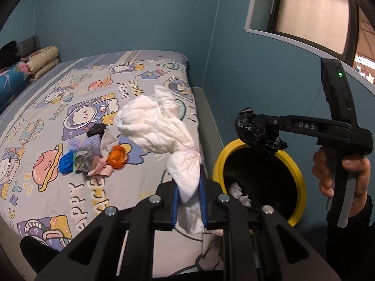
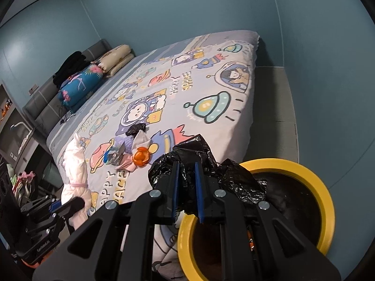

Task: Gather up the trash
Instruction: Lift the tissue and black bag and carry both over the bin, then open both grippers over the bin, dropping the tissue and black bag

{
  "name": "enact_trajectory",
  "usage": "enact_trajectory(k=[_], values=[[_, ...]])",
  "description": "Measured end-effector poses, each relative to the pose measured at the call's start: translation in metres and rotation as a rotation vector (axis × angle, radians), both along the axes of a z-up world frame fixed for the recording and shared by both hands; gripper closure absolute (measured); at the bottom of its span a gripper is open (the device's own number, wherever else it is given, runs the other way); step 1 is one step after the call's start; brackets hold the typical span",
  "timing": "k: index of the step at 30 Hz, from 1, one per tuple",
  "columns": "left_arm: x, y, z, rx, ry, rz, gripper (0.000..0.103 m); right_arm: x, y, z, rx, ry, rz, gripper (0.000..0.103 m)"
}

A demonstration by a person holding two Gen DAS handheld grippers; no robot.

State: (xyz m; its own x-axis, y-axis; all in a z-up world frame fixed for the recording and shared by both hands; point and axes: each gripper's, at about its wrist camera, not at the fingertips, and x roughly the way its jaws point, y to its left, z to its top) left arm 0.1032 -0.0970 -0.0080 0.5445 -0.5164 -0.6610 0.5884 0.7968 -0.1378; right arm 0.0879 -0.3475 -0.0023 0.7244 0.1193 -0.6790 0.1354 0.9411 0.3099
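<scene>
You are holding a gripper in each hand, next to a bed (image 1: 58, 121) with a cartoon space cover. Your left gripper (image 1: 188, 194) is squeezing tight on a big white crumpled wad (image 1: 152, 126), which looks like a diaper or soft paper. The wad is sticking up from between the blue pads and hanging over the edge of the bed, just beside the yellow trash bin (image 1: 219, 164). Your right gripper (image 2: 187, 194) is squeezing tight on a scrunched black plastic bag (image 2: 187, 152). In the left wrist view that black bag is hanging right over the open mouth of the bin, and your right hand (image 1: 344, 171) is wrapping around the gripper's handle. The bin is dark inside, and some white crumpled bits (image 1: 239, 193) are lying in it. More trash is sitting in a little pile on the bed cover: an orange round thing (image 1: 117, 157), a blue scrunched piece (image 1: 66, 164), a shiny silver wrapper (image 1: 83, 161), some pink paper (image 1: 103, 171) and a small black wad (image 1: 97, 128). Pillows (image 1: 42, 61) are lying at the far end of the bed by the blue wall (image 1: 117, 11).
</scene>
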Motion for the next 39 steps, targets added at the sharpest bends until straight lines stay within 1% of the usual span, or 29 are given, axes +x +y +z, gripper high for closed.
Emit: enact_trajectory(k=[10, 21, 28, 36, 39], values=[[-0.009, -0.033, -0.002, 0.017, 0.002, -0.068, 0.089, -0.012, -0.025, -0.003, 0.002, 0.003, -0.085, 0.091], [-0.011, -0.073, -0.016, 0.034, 0.046, -0.141, 0.089, -0.020, -0.060, -0.026, 0.050, 0.047, -0.171, 0.090], [-0.011, -0.101, -0.029, 0.054, 0.084, -0.187, 0.089, -0.023, -0.079, -0.039, 0.085, 0.063, -0.206, 0.090], [-0.008, -0.124, -0.047, 0.051, 0.177, -0.225, 0.089, -0.020, -0.091, -0.053, 0.127, 0.088, -0.224, 0.090], [-0.008, -0.128, -0.052, 0.052, 0.193, -0.240, 0.089, -0.020, -0.092, -0.055, 0.137, 0.090, -0.229, 0.087]])
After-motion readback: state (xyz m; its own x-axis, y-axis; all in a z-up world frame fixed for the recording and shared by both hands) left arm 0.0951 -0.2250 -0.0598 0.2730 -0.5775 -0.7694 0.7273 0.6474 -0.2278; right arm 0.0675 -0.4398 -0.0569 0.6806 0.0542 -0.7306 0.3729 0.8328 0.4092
